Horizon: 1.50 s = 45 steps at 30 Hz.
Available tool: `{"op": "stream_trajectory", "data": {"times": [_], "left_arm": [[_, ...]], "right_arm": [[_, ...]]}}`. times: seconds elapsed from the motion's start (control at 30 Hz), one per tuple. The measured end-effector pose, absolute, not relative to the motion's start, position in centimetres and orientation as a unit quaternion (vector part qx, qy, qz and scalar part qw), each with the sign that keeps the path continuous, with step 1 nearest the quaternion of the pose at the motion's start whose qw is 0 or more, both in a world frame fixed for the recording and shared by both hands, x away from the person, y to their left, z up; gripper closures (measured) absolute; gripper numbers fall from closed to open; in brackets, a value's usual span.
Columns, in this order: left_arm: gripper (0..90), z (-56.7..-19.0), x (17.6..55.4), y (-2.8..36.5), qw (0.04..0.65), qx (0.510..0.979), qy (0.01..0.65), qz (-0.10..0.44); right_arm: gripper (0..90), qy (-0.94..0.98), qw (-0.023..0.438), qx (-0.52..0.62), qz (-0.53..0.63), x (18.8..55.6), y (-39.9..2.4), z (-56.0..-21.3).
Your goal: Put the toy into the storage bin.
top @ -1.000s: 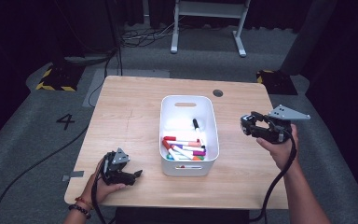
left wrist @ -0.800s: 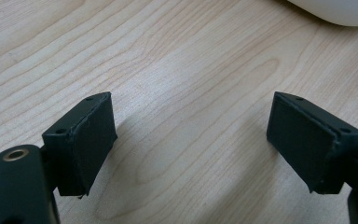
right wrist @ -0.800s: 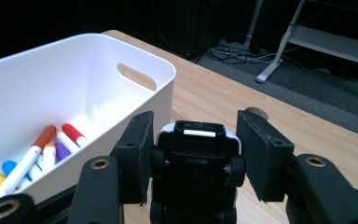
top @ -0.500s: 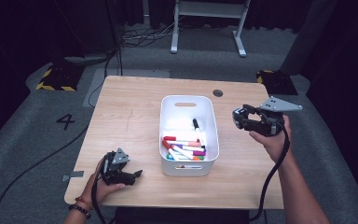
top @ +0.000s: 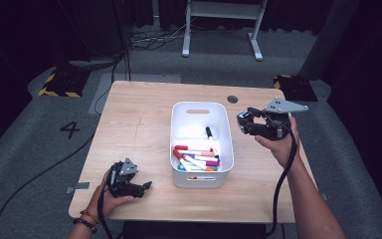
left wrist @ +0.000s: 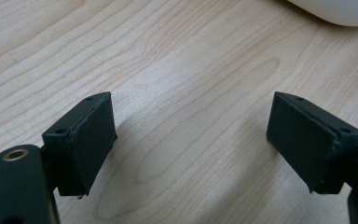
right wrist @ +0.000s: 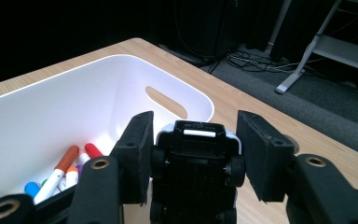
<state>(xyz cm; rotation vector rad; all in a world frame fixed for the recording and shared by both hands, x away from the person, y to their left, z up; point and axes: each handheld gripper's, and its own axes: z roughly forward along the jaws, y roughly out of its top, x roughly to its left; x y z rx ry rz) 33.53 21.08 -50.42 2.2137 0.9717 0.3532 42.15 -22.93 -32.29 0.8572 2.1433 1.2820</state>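
My right gripper (top: pixel 244 122) hovers just right of the white bin (top: pixel 201 106), level with its far half. It is shut on a small black toy car (right wrist: pixel 196 158), whose wheels sit against both pads (right wrist: pixel 135 149). The car's underside faces the right gripper view's camera. In that view the right gripper (right wrist: pixel 196 123) points over the bin's rim (right wrist: pixel 121 58). Several coloured markers (top: pixel 196 159) lie in the bin's near half, with a black marker (top: pixel 210 134) further in. My left gripper (top: pixel 145 185) rests open on the table near its front left; its jaws (left wrist: pixel 191 100) stand wide apart with bare wood between them.
The wooden table (top: pixel 134 124) has bare room left of the bin. A round cable hole (top: pixel 233 99) sits behind the bin's far right corner. Beyond the table lie grey floor, cables and a metal stand (top: pixel 221 30).
My right gripper has carried the toy car leftward toward the bin and slightly upward. The left gripper has stayed where it was.
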Motion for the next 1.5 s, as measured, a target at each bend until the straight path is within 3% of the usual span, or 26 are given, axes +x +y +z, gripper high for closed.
{"op": "stream_trajectory", "data": {"times": [0.77, 1.5], "left_arm": [[15.8, -50.4, 33.5, 21.1, 0.342, 0.851, 0.374, 0.135], [15.8, -50.4, 33.5, 21.1, 0.342, 0.852, 0.372, 0.137]], "right_arm": [[48.1, 0.817, 0.204, 0.252, 0.477, 42.0, -17.2, -31.9], [48.1, 0.874, 0.131, 0.176, 0.434, 41.2, -13.8, -34.9]]}}
